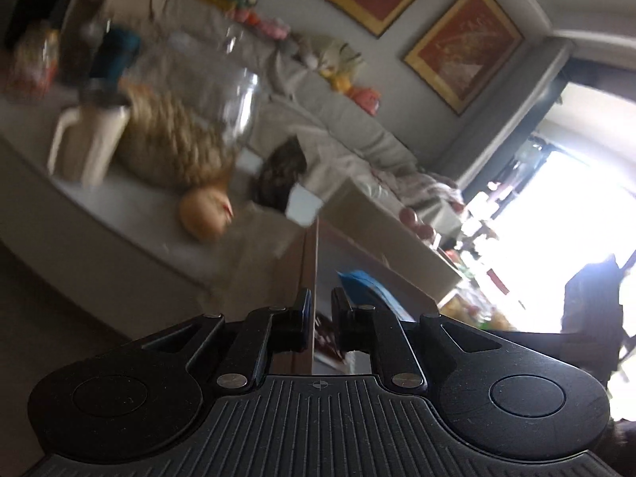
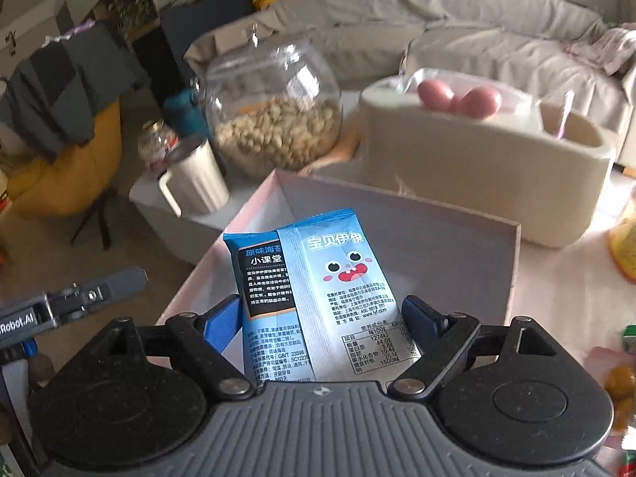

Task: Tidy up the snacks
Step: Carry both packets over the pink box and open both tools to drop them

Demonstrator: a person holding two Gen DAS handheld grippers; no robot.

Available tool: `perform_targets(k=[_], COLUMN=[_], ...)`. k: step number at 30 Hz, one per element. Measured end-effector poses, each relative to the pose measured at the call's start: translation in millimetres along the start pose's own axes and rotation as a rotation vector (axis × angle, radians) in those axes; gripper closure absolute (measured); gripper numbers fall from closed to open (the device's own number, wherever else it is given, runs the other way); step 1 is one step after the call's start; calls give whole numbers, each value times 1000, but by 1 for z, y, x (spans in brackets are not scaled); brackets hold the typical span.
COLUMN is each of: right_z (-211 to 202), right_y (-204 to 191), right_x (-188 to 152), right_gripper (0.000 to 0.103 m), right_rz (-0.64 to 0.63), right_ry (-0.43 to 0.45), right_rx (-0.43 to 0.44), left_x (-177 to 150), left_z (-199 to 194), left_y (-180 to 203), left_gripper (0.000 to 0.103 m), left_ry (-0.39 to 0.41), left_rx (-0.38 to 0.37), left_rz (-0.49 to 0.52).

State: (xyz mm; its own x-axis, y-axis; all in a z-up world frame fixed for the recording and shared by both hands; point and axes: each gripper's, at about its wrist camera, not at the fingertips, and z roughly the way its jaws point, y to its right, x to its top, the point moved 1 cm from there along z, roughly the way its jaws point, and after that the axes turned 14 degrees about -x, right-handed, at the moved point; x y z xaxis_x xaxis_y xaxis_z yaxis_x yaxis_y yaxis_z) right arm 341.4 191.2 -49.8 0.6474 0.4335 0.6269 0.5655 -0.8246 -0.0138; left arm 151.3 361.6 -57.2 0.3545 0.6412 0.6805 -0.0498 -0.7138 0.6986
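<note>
Crinkly blue foil, the two seaweed snack packets (image 2: 318,290) lying inside the pink cardboard box (image 2: 512,278) look light, limp and slippery, best pinched at a flat sealed edge, between the right gripper's (image 2: 322,314) spread jaws, which press on neither packet.

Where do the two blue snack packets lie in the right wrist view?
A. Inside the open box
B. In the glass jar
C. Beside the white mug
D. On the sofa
A: the packets rest within the walls of the box, between the fingers of the right gripper, whose pads stand clear of them; the jar holds only tan nuggets.
</note>
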Motion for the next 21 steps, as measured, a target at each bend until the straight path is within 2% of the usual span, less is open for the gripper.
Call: perform_targets(k=[2,4,6,8,12,15,18,20,21], right_z=[0,-4,-9,-16,-18,-42,-76,-96,-105], right_y=[6,13,13,14,32,40,56,72,82], right_x=[0,-1,-3,-5,-6,-12,-32,-55,-68], right_gripper=[14,11,11,11,11,11,11,11,9], right_rz=[15,19,-19,-51,30,11,-75,-118,-137], right_ry=[-40,-73,-55,-3,-26,85,203,261,276], right_rx=[59,117,48,-26,24,-66,-188,-286,-323], left_x=[-4,-9,-12,-18,-31,-38,-45,-52,-58], left_z=[4,10,14,18,30,29,15,12,12], left_y=[-4,-3,-1,3,21,41,71,90,100], left_gripper=[89,83,75,73,73,73,73,73,73], left_ry=[-22,-24,-21,-34,-88,-53,-11,-42,-74], left_rx=[3,7,-10,-33,-72,-34,90,133,117], left_rz=[-1,7,3,-12,20,105,234,264,272])
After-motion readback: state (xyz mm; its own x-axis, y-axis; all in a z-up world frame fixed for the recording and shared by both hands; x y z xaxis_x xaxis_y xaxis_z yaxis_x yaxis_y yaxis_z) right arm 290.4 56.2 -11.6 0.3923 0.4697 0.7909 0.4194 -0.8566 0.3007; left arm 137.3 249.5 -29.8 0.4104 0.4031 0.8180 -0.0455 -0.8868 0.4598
